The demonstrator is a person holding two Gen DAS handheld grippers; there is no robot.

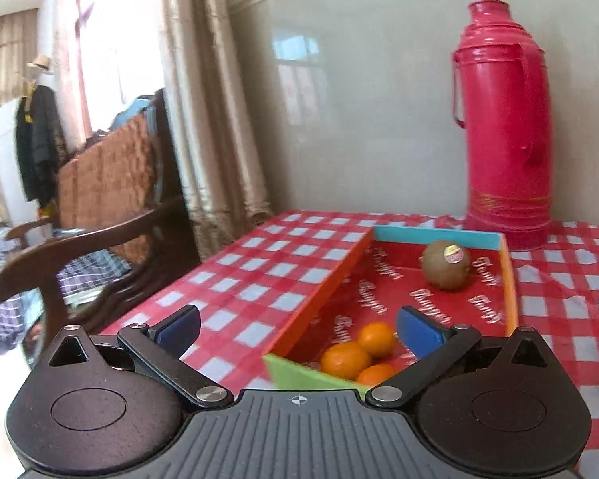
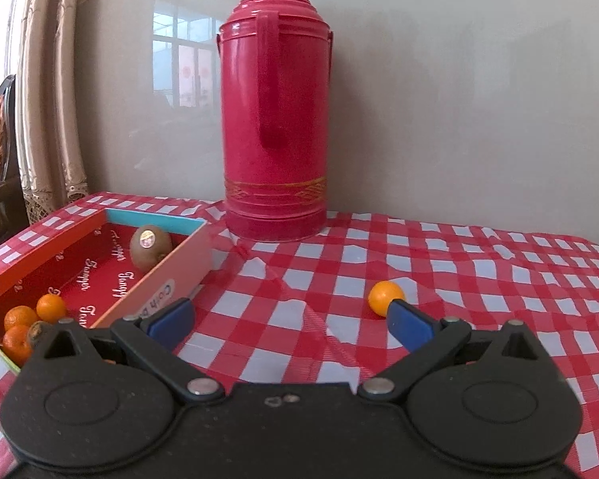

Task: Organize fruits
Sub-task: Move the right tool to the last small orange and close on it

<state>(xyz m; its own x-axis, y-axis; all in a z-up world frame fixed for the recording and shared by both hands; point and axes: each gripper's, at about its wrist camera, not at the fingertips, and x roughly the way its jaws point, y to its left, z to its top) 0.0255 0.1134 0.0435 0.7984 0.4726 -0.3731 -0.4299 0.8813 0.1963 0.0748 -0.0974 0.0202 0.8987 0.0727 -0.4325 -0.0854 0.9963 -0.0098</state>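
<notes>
A shallow red-lined box (image 1: pixel 331 279) lies on the checked table; it also shows in the right wrist view (image 2: pixel 167 275). It holds a brown kiwi (image 1: pixel 445 265) at the far end, also in the right wrist view (image 2: pixel 149 247), and three small oranges (image 1: pixel 345 359) at the near end, also in the right wrist view (image 2: pixel 20 319). A second kiwi (image 2: pixel 38 331) peeks out beside them. One orange (image 2: pixel 385 297) lies loose on the cloth right of the box. My left gripper (image 1: pixel 297 329) is open and empty over the box's near left corner. My right gripper (image 2: pixel 291 317) is open and empty, its right finger just before the loose orange.
A tall red thermos (image 2: pixel 275 119) stands at the back by the wall, behind the box's far right corner; it also shows in the left wrist view (image 1: pixel 505 127). A wooden armchair (image 1: pixel 100 215) and curtain stand left of the table edge. The red checked cloth (image 2: pixel 479 271) stretches to the right.
</notes>
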